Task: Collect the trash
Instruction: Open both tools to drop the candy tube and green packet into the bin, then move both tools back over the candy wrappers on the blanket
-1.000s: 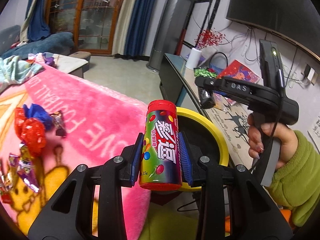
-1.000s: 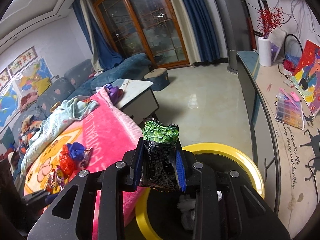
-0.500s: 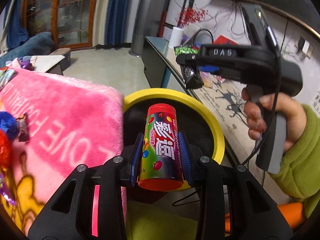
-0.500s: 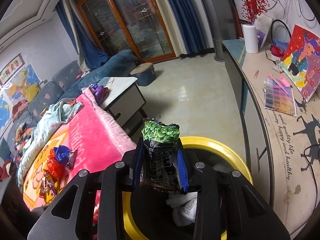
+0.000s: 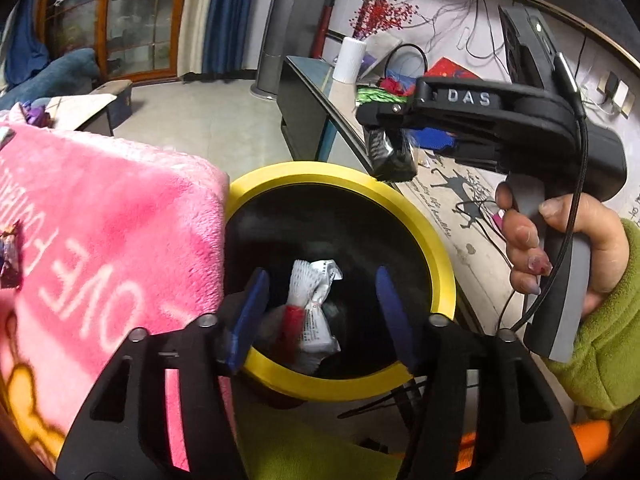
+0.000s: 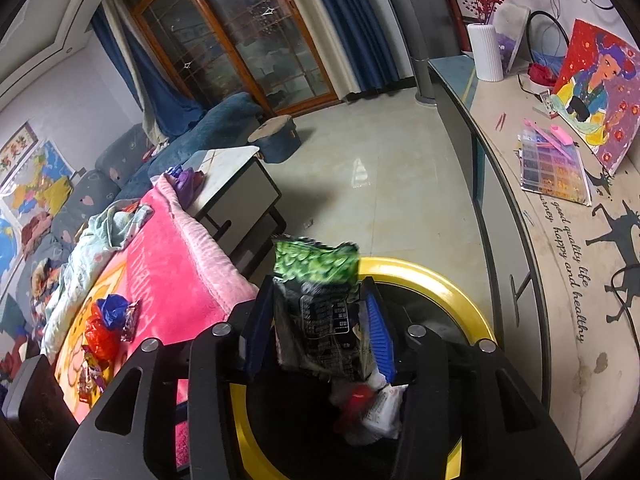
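While both our grippers hang over the yellow-rimmed bin (image 5: 442,280), the left gripper (image 5: 322,312) has its jaws spread & opening w/ nothing between them; thru the gap we see a crumpled white wrapper (image 5: 314,300) down in the bin's black inside, plus a blurred red thing (image 5: 292,326) beside it that we can't identify. Our right gripper (image 6: 320,328) sits over the bin's far rim, jaws opening; the green-topped black snack bag (image 6: 320,304) is upright between the blue pads (image 6: 378,332), its edges blurred, & we can't tell if the pads press on it. Left wrist view shows that bag from the side, just above the rim. Our right hand (image 5: 560,248), green sleeve, wraps the grip handle. Pink blanket (image 6: 172,276) lies right beside the bin, w/ more candy wrappers (image 6: 108,324) on it, well apart from both grippers.
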